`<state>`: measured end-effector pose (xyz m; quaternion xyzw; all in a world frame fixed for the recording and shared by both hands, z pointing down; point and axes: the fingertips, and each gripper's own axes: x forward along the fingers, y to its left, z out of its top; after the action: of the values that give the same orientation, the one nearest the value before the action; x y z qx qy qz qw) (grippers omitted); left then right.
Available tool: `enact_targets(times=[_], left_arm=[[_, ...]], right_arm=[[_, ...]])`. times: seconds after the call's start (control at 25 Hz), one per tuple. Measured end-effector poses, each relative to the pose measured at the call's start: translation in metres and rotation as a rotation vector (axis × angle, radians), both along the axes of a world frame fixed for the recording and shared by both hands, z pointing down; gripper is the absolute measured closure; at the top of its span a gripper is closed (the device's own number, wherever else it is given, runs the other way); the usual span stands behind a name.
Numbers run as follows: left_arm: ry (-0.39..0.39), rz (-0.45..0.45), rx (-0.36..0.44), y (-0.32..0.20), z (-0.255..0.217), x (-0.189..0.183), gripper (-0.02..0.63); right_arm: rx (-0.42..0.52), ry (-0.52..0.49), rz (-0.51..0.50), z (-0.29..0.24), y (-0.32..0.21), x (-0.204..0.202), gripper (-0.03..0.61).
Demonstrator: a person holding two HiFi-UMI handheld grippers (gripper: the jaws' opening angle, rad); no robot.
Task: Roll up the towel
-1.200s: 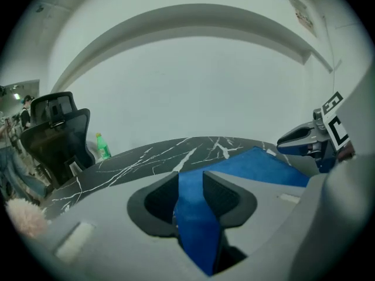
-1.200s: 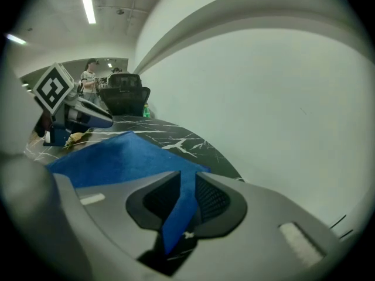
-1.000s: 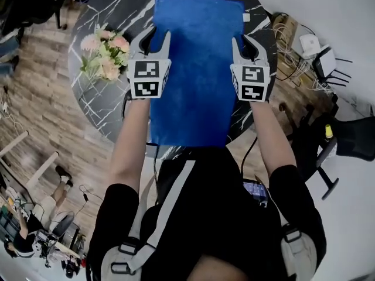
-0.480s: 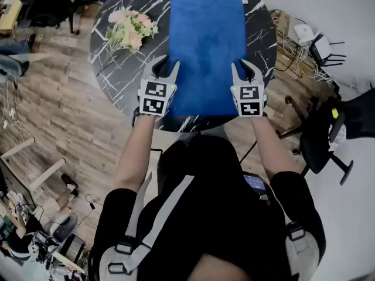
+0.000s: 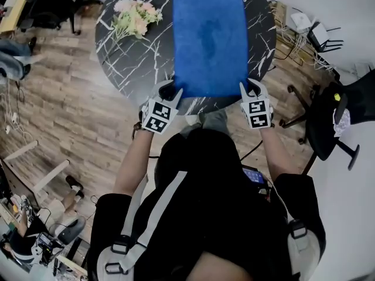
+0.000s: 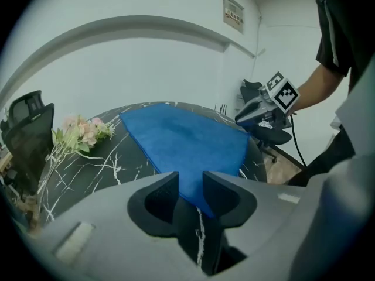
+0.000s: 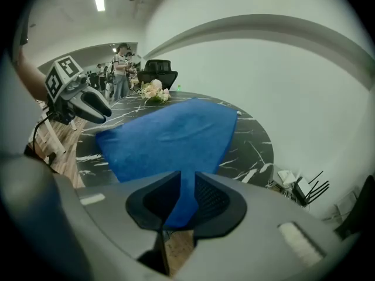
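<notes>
A blue towel (image 5: 210, 40) lies spread lengthwise over the round black marble table (image 5: 140, 63), its near edge at the table's near rim. My left gripper (image 5: 170, 90) is shut on the towel's near left corner, and the blue cloth (image 6: 181, 139) runs in between the left gripper's (image 6: 190, 180) jaws. My right gripper (image 5: 254, 86) is shut on the near right corner; in its own view the towel (image 7: 170, 139) narrows into the right gripper (image 7: 187, 186). Each gripper view shows the other gripper across the towel: the right one (image 6: 258, 107) and the left one (image 7: 88, 104).
A bunch of pink and white flowers (image 5: 135, 17) lies on the table left of the towel. A black office chair (image 5: 331, 122) stands to the right, with cables and small devices (image 5: 304, 28) on the floor behind it. Wooden floor surrounds the table, and people stand in the background (image 7: 120, 69).
Both grippers have drawn back toward the person, holding the towel's corners. The towel's near edge has come to the table's near rim and the cloth lies stretched out.
</notes>
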<state>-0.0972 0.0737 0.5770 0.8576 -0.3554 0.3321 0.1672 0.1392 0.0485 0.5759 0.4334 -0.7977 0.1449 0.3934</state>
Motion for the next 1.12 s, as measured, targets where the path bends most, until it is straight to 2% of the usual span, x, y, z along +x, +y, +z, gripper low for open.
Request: enact_targets(times=[0.16,0.44,0.6,0.8,1.0,1.12], left_arm=[[-0.03,0.059,-0.036,0.029,0.015,0.004,0.479],[-0.084,0.038,-0.116,0.048,0.039,0.001,0.479],[-0.08,-0.01,-0.145,0.049,0.045,-0.003,0.479],[-0.094,-0.044,-0.16,0.048,0.046,0.0,0.48],[-0.061,-0.169,-0.228,0.043,0.045,-0.007,0.499],[-0.078,-0.21,-0.247,0.041,0.044,-0.007,0.509]], right_arm=[[-0.03,0.016,0.007,0.008,0.025,0.005,0.495],[-0.066,-0.015,0.054,0.024,0.043,0.018,0.464],[-0.063,-0.046,0.08,0.026,0.043,0.022,0.457],[-0.119,-0.084,0.128,0.035,0.044,0.025,0.457],[-0.145,-0.144,0.208,0.038,0.044,0.027,0.465],[-0.157,-0.165,0.253,0.038,0.043,0.032,0.491]])
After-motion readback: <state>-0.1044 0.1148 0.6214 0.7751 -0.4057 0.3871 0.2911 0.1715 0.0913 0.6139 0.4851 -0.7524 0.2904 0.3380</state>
